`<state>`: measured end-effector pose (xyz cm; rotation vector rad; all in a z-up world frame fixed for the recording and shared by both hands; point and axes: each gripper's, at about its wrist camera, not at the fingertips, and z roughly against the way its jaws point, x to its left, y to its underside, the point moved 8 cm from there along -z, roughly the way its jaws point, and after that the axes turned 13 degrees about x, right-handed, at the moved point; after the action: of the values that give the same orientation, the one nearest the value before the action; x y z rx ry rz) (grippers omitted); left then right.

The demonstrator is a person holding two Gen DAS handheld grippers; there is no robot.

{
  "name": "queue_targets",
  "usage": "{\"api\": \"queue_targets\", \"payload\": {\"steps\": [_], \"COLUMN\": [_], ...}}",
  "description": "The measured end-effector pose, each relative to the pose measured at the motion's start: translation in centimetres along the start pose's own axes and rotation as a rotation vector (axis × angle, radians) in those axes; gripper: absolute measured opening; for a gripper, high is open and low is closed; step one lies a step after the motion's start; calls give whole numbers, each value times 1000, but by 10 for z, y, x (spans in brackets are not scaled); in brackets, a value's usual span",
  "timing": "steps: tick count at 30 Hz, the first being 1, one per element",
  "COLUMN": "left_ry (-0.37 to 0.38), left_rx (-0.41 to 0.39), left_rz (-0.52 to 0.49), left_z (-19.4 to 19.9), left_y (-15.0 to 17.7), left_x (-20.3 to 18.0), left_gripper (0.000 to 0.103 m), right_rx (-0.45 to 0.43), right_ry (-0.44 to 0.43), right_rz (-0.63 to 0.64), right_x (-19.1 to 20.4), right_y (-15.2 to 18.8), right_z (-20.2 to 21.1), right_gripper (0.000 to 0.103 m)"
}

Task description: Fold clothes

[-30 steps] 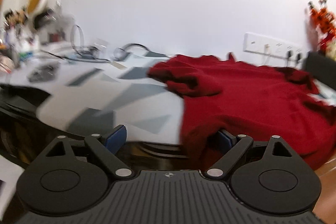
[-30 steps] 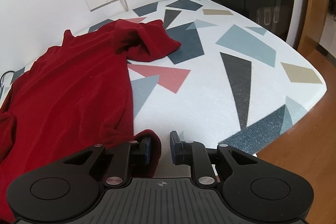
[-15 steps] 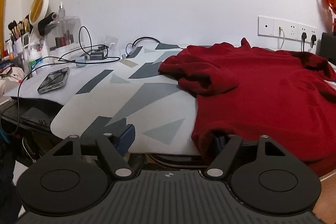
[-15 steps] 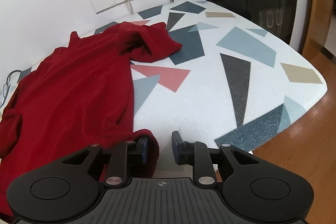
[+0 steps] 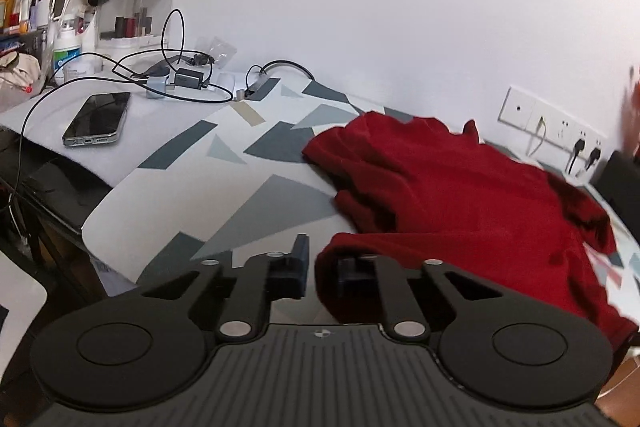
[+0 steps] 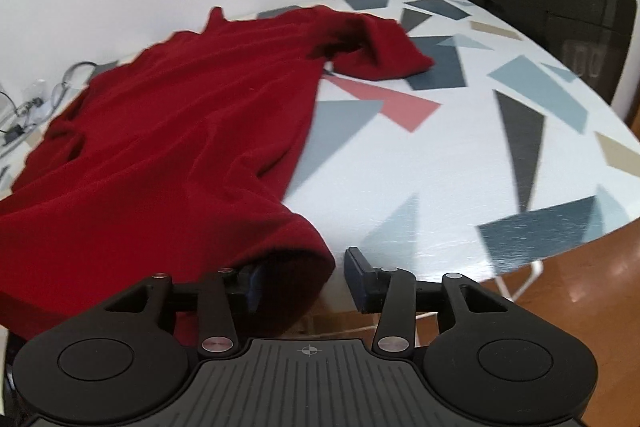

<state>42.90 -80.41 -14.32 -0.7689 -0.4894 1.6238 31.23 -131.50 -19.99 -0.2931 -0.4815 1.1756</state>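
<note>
Now the left gripper (image 5: pixel 322 267) has narrowed: its fingers, wide apart half a second ago, stand close, with the hem corner of the red shirt (image 5: pixel 460 203) draped over the right finger and a slim gap still showing beside the left one; whether the cloth is pinched I cannot tell. The right gripper (image 6: pixel 304 279) has its fingers parted much as before, the shirt's other hem corner (image 6: pixel 296 251) bunched over the left finger, the right finger bare. Ahead of both, the shirt lies spread on the patterned counter (image 6: pixel 460 155), lifted and tauter near the fingers than earlier.
</note>
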Motion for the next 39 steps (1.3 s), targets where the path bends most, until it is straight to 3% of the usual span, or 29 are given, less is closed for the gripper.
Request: {"api": "queue_targets", "payload": {"steps": [1, 2, 4, 8, 9, 11, 16, 18, 19, 21, 23, 25, 31, 35, 36, 37, 38, 39], "left_ry": [0, -2, -1, -12, -19, -26, -35, -37, -36, -33, -28, -22, -8, -42, -48, -53, -68, -86], "left_rx": [1, 3, 13, 33, 30, 44, 148, 174, 185, 202, 212, 211, 169, 190, 220, 264, 314, 363], "left_rz": [-1, -1, 19, 21, 4, -10, 52, 60, 65, 75, 85, 96, 137, 126, 133, 143, 153, 164], "left_z": [0, 0, 0, -4, -4, -7, -21, -22, -22, -22, -21, -20, -3, -2, -6, -10, -12, -13], "left_y": [-2, -4, -7, -3, 1, 9, 32, 39, 42, 46, 48, 48, 42, 54, 59, 64, 67, 69], "left_x": [-1, -2, -1, -2, -6, -11, 1, 5, 7, 8, 8, 8, 14, 14, 15, 16, 17, 19], "left_gripper": [12, 11, 11, 11, 11, 11, 11, 11, 11, 11, 11, 11, 12, 17, 22, 41, 70, 79], "right_rx": [-2, -11, -98, -437, -467, -426, -171, -118, -101, -93, -90, -97, -213, -141, -110, -75, -35, 1], "right_ry": [-9, -9, 54, 304, 323, 330, 262, 251, 250, 257, 235, 211, 174, 154, 147, 141, 131, 115], "right_rz": [17, 33, 41, 70, 118, 187, 32, -4, -12, -1, -27, -37, -2, 1, -7, -29, -65, -106], "right_x": [3, 6, 2, -9, -5, -2, -30, -36, -38, -38, -41, -40, -37, -41, -42, -42, -42, -43], "right_y": [-1, -3, -13, -36, -37, -29, 9, 23, 30, 36, 38, 36, 21, 32, 36, 41, 45, 47], "right_z": [1, 4, 24, 96, 105, 99, 46, 32, 26, 19, 18, 21, 68, 61, 55, 50, 44, 40], "right_gripper": [7, 4, 4, 5, 5, 5, 7, 7, 12, 20, 19, 5, 5, 5, 6, 9, 18, 35]}}
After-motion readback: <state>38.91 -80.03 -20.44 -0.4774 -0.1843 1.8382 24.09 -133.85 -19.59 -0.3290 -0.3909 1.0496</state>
